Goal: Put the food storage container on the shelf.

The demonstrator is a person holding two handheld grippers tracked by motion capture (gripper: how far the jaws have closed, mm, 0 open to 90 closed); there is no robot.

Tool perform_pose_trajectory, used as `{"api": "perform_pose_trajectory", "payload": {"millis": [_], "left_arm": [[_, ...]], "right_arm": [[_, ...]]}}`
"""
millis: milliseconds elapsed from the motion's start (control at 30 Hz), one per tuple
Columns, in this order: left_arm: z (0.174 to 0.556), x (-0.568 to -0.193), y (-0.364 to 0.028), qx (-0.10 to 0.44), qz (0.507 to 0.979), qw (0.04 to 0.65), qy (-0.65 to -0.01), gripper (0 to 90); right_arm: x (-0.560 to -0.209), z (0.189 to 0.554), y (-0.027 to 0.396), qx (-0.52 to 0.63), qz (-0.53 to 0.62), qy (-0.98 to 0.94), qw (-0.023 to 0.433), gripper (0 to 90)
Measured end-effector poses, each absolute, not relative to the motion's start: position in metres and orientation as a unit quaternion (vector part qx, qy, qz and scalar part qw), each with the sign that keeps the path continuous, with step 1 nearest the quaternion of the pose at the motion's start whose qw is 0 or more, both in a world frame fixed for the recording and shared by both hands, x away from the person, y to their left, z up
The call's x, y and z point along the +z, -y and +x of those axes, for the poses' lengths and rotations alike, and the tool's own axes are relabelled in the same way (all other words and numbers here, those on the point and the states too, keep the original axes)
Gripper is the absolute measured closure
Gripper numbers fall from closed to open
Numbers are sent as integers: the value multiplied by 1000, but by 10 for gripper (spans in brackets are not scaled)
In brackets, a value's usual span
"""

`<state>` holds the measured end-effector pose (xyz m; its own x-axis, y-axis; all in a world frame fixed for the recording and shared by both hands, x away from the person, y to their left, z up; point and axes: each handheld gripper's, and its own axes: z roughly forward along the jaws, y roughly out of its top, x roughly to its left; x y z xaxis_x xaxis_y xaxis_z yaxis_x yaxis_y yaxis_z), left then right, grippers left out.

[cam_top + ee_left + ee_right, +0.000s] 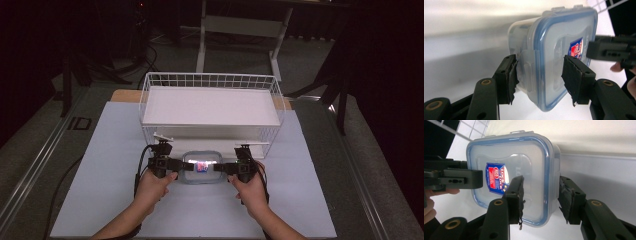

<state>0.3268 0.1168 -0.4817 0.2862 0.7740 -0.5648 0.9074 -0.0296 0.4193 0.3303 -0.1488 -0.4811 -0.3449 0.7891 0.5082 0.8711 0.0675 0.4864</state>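
Jaws of left gripper (176,165) and right gripper (223,167) clamp container (200,168) at 9 and 3 o'clock (lid latched); lift level, equal squeeze, clear basket (150,95) rim.

The container (564,62) you grip is cloudy, see-through plastic, smooth and slightly glossy, its lid edged by a blue seal and bearing a shiny printed paper label (496,178) in blue and red. Your left gripper (539,80) and right gripper (541,200) are matt black hard plastic with brass-coloured rivets, and their fingers (574,77) wear rough black rubber pads, frayed and torn at the edges. The desk (320,200) is covered in a matt, pale, paper-like sheet, and the basket (210,80) behind is thin white-coated wire holding a smooth matt white board.
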Motion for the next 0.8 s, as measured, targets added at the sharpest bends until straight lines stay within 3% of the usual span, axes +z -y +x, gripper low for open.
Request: {"api": "perform_pose_trajectory", "payload": {"millis": [367, 800], "left_arm": [[345, -485, -106, -59, 707, 419, -566, 469], [362, -496, -106, -49, 704, 430, -564, 464]], "right_arm": [[-475, 340, 158, -387, -576, 720, 14, 570], [-482, 357, 155, -385, -590, 710, -3, 569]]}}
